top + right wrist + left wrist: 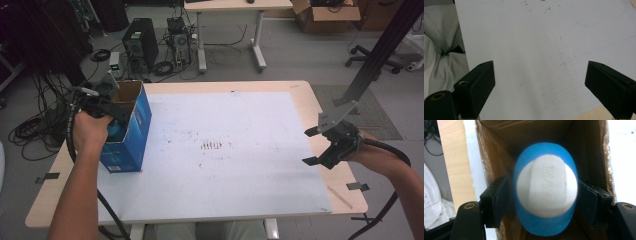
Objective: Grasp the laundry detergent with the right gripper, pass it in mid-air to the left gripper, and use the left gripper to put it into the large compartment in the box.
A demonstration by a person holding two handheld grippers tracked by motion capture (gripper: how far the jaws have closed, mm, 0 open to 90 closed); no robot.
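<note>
A tall blue cardboard box (134, 131) stands open-topped at the left side of the white mat (235, 175). My left gripper (113, 113) reaches into its mouth. In the left gripper view the brown box walls (499, 152) surround a rounded blue object with a white face (546, 192). My left gripper (544, 201) is shut on this object, one black pad (499, 200) on each side of it. My right gripper (309, 146) hovers at the mat's right edge. It is open, and bare mat lies between its jaws in the right gripper view (539, 82).
The mat covers most of a wooden table (305, 92) and has small dark marks (212, 146) at its middle. On the floor beyond are a computer tower (140, 42), cables, a second desk (230, 30) and an office chair base (372, 57). A black beam (380, 52) slants down at right.
</note>
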